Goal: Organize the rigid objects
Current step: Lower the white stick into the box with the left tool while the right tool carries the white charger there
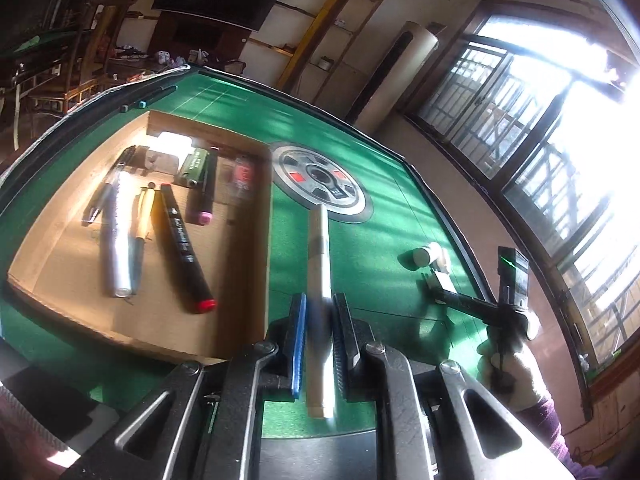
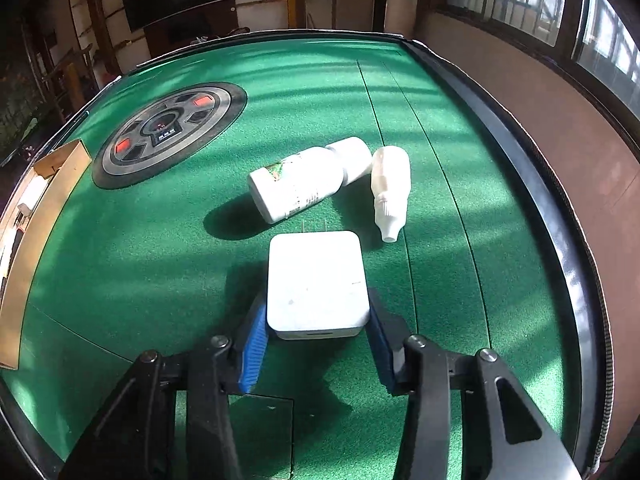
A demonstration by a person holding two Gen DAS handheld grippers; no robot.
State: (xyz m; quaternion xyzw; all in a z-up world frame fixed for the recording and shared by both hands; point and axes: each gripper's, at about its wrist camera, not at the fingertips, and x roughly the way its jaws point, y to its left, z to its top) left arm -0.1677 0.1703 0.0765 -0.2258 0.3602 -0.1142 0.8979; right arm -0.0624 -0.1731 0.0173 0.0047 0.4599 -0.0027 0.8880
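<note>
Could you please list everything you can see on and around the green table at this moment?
table: one, green felt, with a round control panel at its centre.
cardboard box: one, brown, open, on the table's left part.
pens and markers: several, black, silver and green, lying in the box.
stick: one, beige, clamped in the left gripper.
charger: one, white, square, between the right gripper's jaws.
large bottle: one, white, lying beyond the charger.
small bottle: one, white, lying right of the large bottle.
left gripper: shut on the stick.
right gripper: pads at the charger's sides.
hand: one, holding the right gripper.
</note>
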